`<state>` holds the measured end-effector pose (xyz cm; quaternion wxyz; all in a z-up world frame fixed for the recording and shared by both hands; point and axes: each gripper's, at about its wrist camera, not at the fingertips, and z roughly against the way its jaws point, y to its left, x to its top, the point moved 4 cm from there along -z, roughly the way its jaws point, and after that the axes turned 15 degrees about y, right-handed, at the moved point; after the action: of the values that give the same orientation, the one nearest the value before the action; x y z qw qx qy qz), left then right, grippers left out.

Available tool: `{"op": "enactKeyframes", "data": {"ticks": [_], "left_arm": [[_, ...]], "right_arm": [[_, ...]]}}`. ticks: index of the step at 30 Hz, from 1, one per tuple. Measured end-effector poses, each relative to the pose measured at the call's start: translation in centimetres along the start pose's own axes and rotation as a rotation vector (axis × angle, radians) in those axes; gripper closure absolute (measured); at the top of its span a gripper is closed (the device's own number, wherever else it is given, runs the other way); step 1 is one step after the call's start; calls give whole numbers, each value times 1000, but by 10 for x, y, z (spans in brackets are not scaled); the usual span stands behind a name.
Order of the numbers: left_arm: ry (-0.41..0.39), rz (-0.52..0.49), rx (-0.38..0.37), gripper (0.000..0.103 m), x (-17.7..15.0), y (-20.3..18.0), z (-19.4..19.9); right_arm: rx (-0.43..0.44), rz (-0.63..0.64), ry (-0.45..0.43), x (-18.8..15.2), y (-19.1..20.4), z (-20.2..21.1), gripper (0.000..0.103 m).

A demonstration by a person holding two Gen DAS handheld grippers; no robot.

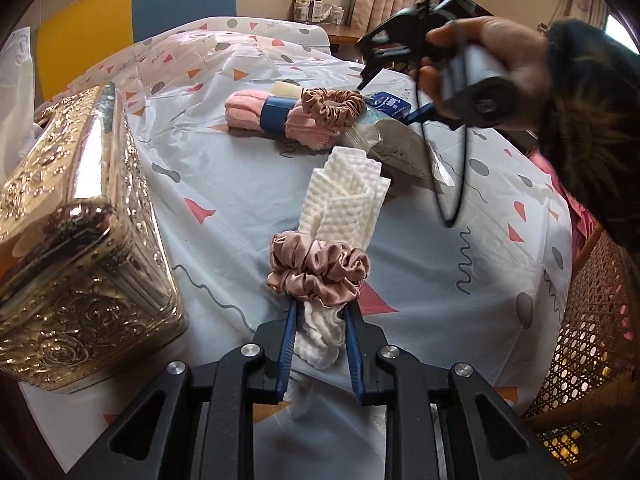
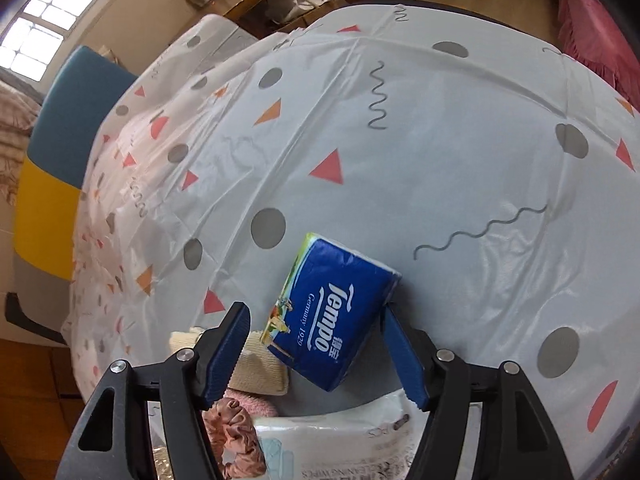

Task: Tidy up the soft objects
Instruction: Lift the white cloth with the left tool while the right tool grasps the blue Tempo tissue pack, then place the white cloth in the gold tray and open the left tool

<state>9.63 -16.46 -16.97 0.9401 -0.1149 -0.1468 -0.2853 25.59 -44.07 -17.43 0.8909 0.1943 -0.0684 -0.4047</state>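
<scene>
Soft things on the patterned plastic tablecloth (image 1: 224,184)

Embossed metal box (image 1: 80,248) at left; rolled pink towel (image 1: 256,114) beyond the dimpled white cloth (image 1: 344,196) (satin scrunchie (image 1: 320,272) around it).

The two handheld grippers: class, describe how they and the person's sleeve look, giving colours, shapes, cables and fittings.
Both the left gripper and the right gripper have black angular linkage arms with round silver pivot bolts and ridged blue finger pads. From outside, the right tool shows a grey cylindrical handle and a thin black cable loop. The sleeve is dark with a furry cuff.
</scene>
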Motion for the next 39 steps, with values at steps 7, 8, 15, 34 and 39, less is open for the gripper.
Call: {"op": "enactKeyframes", "data": {"ticks": [7, 8, 15, 34, 39], "left_arm": [[0, 6, -6, 80, 0, 1, 1], [-2, 5, -4, 80, 0, 1, 1], [-5, -10, 33, 80, 0, -5, 1], [-208, 69, -43, 85, 4, 4, 123], [-262, 146, -35, 85, -8, 31, 158]], "right_arm": [[-197, 140, -22, 9, 7, -1, 48], [-218, 166, -18, 8, 6, 1, 49], [-532, 317, -138, -13, -30, 39, 50], [-405, 264, -67, -26, -76, 21, 48], [-394, 264, -69, -29, -79, 24, 48]]}}
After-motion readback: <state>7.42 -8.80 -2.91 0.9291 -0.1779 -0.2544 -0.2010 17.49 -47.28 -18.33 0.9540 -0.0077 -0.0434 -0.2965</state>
